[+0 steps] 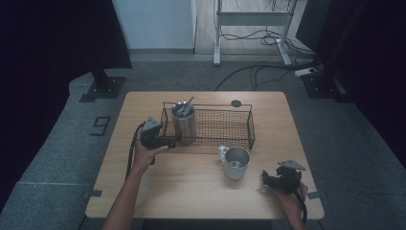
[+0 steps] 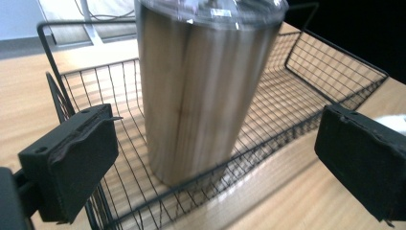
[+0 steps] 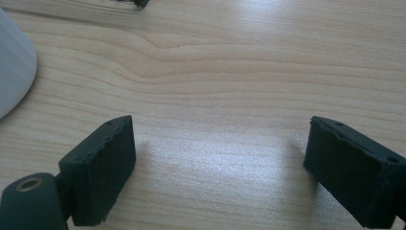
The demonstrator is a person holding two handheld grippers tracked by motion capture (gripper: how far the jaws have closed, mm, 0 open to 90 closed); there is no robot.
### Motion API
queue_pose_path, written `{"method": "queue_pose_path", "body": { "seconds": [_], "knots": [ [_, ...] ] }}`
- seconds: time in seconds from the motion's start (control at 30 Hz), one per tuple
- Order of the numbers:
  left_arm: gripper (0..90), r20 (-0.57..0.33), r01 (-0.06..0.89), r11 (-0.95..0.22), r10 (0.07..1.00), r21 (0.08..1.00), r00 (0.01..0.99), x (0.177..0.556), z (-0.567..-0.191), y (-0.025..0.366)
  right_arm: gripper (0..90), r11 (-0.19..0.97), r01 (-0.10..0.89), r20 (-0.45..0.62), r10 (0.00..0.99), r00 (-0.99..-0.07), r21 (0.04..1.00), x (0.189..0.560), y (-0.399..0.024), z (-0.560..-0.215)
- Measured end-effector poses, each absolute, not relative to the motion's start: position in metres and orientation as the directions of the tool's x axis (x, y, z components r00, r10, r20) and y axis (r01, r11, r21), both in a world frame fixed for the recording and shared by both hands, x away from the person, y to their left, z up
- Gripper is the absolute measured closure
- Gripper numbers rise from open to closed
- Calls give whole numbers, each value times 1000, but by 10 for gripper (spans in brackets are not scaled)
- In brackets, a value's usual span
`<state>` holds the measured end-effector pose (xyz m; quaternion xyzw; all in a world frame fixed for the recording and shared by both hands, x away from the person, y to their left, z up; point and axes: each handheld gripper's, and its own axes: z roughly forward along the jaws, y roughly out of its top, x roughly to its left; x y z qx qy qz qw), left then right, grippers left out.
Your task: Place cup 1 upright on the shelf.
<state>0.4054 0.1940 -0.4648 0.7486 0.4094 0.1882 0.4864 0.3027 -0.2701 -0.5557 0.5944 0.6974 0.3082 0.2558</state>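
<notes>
While steel tumbler [image 1: 184, 120] stands upright in basket's [image 1: 239, 111] left end, frame centre, left tongs [image 2: 210, 143] spread wide, flanking it across near wire wall, likely lining up grasp; wall obstructs. Mug [image 1: 236, 163] on surface [image 1: 191, 187] below basket. Right tongs [image 3: 218, 163] apart, empty, lower right.

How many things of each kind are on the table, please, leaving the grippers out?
Steel tumbler, with lid and straw, standing in the basket: 1
Metal mug, with handle, on the bare table: 1
Black wire basket: 1
Total: 3
</notes>
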Motion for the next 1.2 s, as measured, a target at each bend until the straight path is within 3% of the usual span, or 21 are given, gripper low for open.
{"method": "queue_pose_path", "body": {
  "seconds": [0.77, 1.2],
  "knots": [
    [53, -147, 490, -217, 785, 844, 601, 336, -507, 215, 101, 104, 671, 9, 987, -163, 734, 303, -270, -556],
    [74, -153, 526, -254, 776, 812, 611, 318, -528, 218, 101, 105, 671, 9, 987, -164, 734, 303, -270, -556]
  ]
}}
